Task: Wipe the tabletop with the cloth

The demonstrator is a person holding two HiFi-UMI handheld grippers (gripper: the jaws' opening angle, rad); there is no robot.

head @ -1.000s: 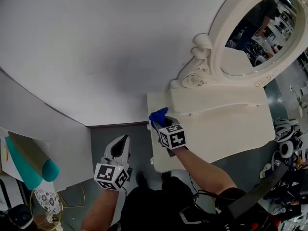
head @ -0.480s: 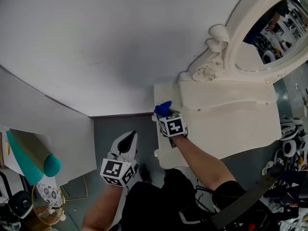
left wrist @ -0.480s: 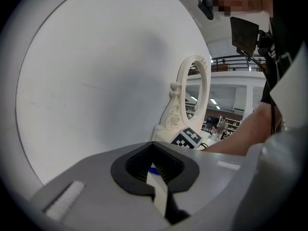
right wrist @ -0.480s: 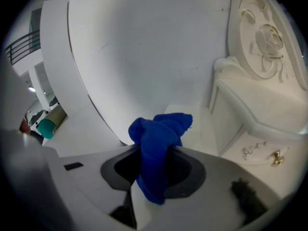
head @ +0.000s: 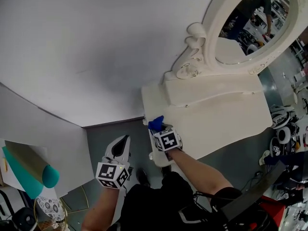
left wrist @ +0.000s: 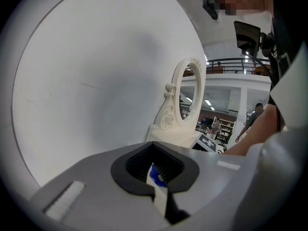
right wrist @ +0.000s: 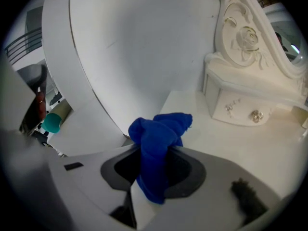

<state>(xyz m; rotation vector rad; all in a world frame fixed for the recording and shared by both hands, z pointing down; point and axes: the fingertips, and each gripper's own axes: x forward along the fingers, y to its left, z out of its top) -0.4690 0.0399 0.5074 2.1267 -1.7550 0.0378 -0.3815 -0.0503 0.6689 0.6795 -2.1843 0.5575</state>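
Observation:
A bunched blue cloth [head: 155, 123] is pinched in my right gripper [head: 159, 128], which is shut on it at the near left part of the white tabletop [head: 216, 119]. In the right gripper view the cloth [right wrist: 159, 138] sticks up out of the right gripper [right wrist: 149, 177], with the tabletop [right wrist: 231, 148] beyond it. My left gripper [head: 121, 147] hangs over the grey floor to the left of the table, shut and holding nothing. Its jaws meet in the left gripper view, where the left gripper [left wrist: 159, 186] leaves only a thin slit.
A cream drawer box [head: 211, 88] and an oval mirror [head: 250, 28] stand at the back of the table against the white wall. A teal roll [head: 48, 176] lies at the far left. Shoes and clutter [head: 281, 124] sit on the floor at the right.
The right gripper has drawn the blue cloth back along the table's left side toward the near edge. The left gripper has stayed over the floor.

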